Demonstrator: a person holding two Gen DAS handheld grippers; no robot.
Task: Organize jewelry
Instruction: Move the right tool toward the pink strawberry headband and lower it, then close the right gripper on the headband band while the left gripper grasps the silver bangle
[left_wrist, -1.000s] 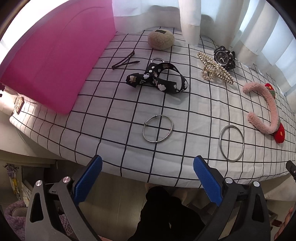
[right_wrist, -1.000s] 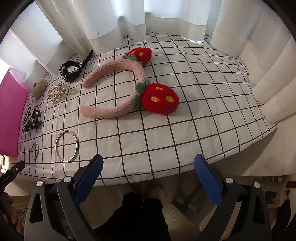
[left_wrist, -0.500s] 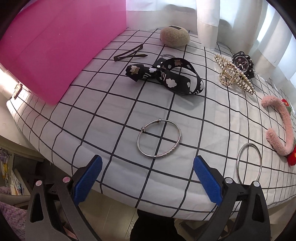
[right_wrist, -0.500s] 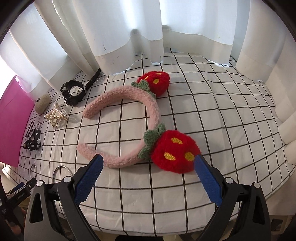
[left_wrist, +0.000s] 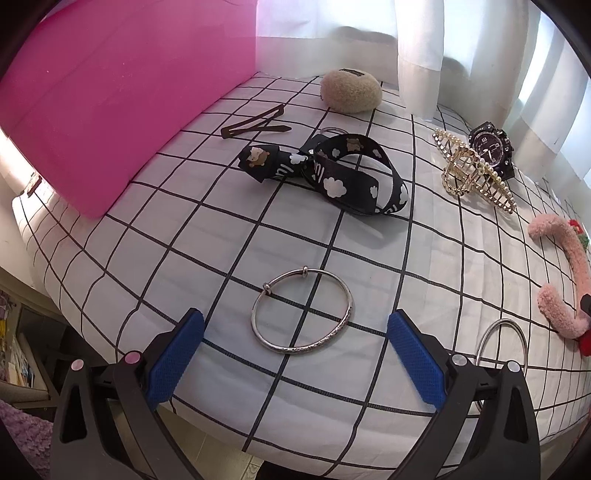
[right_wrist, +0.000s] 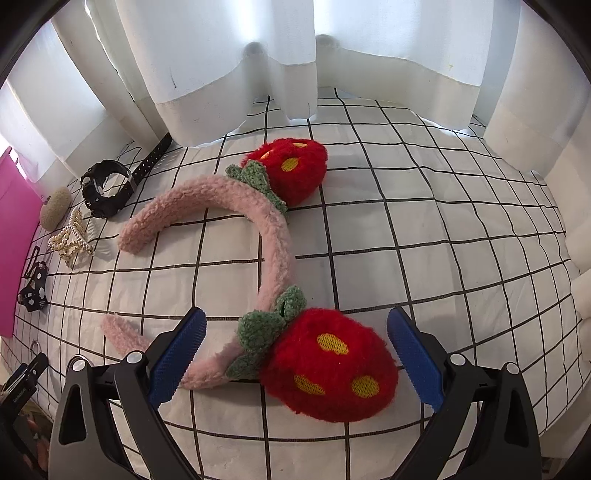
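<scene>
1. Both grippers are closing in on the bed since a second ago: the silver bangle (left_wrist: 301, 312), earlier well ahead of the left gripper (left_wrist: 295, 354), is now lying just in front of its spread fingers, and the near strawberry pom-pom (right_wrist: 328, 362), earlier far up the cloth, is now sitting between the fingers of the right gripper (right_wrist: 295, 354).
2. Left gripper is hanging released, grasping nothing; the bangle is lying flat on the checked cloth (left_wrist: 436, 258), centred on the gap, which looks like a line-up for a pinch on its rim.
3. Right gripper is likewise released, straddling the pom-pom without visibly touching it; the pink headband (right_wrist: 273, 236) is curving away from it, second strawberry at the far end.
4. Other pieces are lying spread apart, unsorted: black printed strap (left_wrist: 343, 173), pearl hair claw (left_wrist: 472, 173), black watch (left_wrist: 491, 147), brown hair clip (left_wrist: 255, 123), fuzzy beige puff (left_wrist: 351, 90), plain ring bangle (left_wrist: 500, 343).
5. Containers: none showing clearly. Pink board (left_wrist: 110, 92) is standing at the left edge; cannot tell whether it is a box or lid, and nothing is resting in it.
</scene>
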